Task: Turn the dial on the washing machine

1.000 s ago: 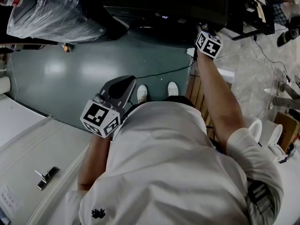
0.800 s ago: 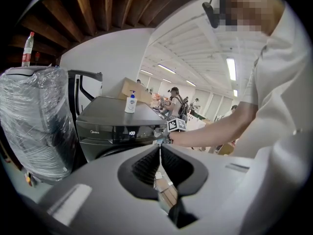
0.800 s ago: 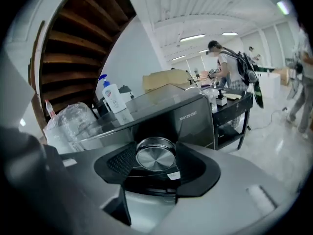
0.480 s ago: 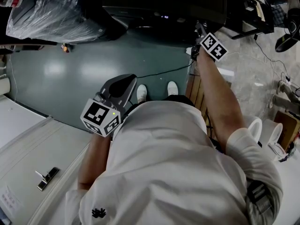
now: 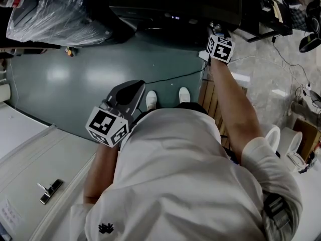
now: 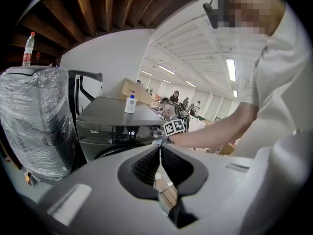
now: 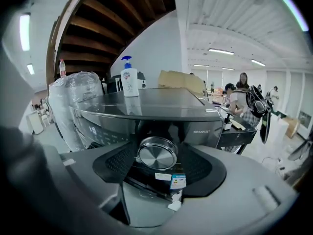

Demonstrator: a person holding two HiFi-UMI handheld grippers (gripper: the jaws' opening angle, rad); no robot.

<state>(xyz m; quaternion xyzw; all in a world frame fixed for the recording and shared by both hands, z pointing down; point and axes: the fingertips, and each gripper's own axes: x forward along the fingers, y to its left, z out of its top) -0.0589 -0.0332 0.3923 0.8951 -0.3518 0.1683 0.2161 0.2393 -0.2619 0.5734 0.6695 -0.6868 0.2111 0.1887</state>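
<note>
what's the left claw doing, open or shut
Shut: the left claw shows its pads touching in the left gripper view, nothing between them.

floor (image 5: 75, 79): washing machine (image 5: 175, 4), plastic-wrapped appliance (image 5: 55, 14) | machine top (image 7: 161, 99): pump bottle (image 7: 129, 82)

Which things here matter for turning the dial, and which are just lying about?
In the job: washing machine, dial, right gripper (jaws just opening, dial between them).
Lying about: pump bottle, plastic-wrapped bundle, cardboard box, left gripper (shut, idle).
</note>
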